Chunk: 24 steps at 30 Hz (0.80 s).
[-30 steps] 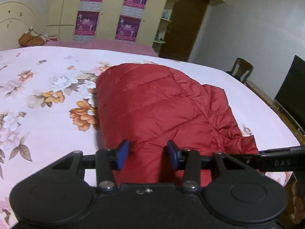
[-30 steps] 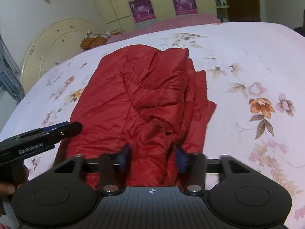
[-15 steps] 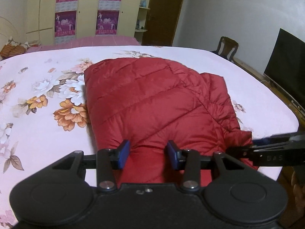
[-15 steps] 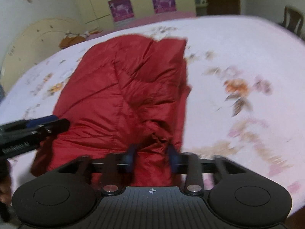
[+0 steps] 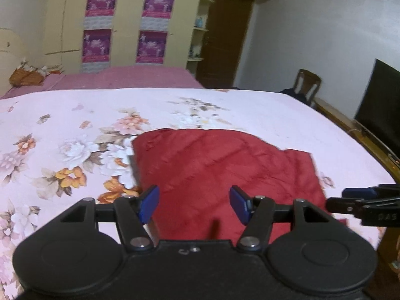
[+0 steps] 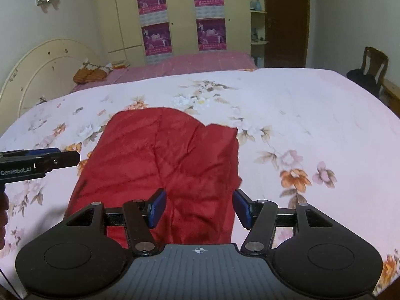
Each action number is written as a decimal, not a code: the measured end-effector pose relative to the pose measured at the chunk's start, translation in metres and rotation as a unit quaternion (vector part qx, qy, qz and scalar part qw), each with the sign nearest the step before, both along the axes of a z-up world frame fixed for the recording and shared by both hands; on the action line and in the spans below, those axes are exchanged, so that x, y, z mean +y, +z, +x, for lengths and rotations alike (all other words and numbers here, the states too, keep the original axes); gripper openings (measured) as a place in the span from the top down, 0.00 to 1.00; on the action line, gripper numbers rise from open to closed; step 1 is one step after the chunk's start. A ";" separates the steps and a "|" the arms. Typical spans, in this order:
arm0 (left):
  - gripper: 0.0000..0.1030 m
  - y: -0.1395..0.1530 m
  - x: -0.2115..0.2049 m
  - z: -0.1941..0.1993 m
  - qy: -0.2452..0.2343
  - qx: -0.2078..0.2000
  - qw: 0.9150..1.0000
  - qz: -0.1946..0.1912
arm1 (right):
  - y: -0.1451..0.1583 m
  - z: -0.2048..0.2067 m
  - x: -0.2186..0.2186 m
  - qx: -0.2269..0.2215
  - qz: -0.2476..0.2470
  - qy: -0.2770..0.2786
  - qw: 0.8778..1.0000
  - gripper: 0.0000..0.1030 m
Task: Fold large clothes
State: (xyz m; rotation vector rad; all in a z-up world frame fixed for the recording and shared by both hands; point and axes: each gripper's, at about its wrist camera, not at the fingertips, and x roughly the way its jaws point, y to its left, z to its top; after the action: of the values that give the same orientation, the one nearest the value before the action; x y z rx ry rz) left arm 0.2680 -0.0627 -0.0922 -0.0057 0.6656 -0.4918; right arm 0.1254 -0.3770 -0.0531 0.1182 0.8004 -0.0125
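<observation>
A red quilted jacket (image 5: pixel 220 170) lies folded on the floral bedsheet (image 5: pixel 62 135); it also shows in the right wrist view (image 6: pixel 165 160). My left gripper (image 5: pixel 194 205) is open and empty above the jacket's near edge. My right gripper (image 6: pixel 200 208) is open and empty above the jacket's near right part. The right gripper shows at the right edge of the left wrist view (image 5: pixel 362 200). The left gripper shows at the left edge of the right wrist view (image 6: pixel 40 161).
A pink bed (image 6: pixel 190 62) and a cream headboard (image 6: pixel 42 67) stand behind. A wardrobe with posters (image 5: pixel 125 25), a brown door (image 5: pixel 222 35), a wooden chair (image 5: pixel 307 85) and a dark TV (image 5: pixel 380 110) line the walls. The bed's wooden edge (image 5: pixel 362 137) runs on the right.
Both grippers have opened wider and pulled back and up from the jacket. The jacket now lies flat and farther from both cameras.
</observation>
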 end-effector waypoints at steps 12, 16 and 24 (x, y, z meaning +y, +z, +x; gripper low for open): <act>0.45 -0.032 -0.018 0.058 0.044 0.044 0.998 0.003 | -0.032 0.089 -0.055 0.038 0.114 -0.018 0.993 0.44; 0.50 -0.046 -0.037 0.060 0.029 0.040 0.999 0.018 | -0.037 0.106 -0.050 0.040 0.091 0.001 0.995 0.82; 0.50 -0.068 -0.058 0.059 0.016 0.042 0.998 0.046 | -0.087 0.108 -0.052 0.078 0.022 0.025 0.996 0.82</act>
State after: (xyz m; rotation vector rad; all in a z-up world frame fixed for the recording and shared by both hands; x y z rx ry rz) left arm 0.3273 -0.1208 -0.1598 0.0500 0.7684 -0.4325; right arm 0.2336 -0.4291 -0.1405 0.1394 0.9598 0.0434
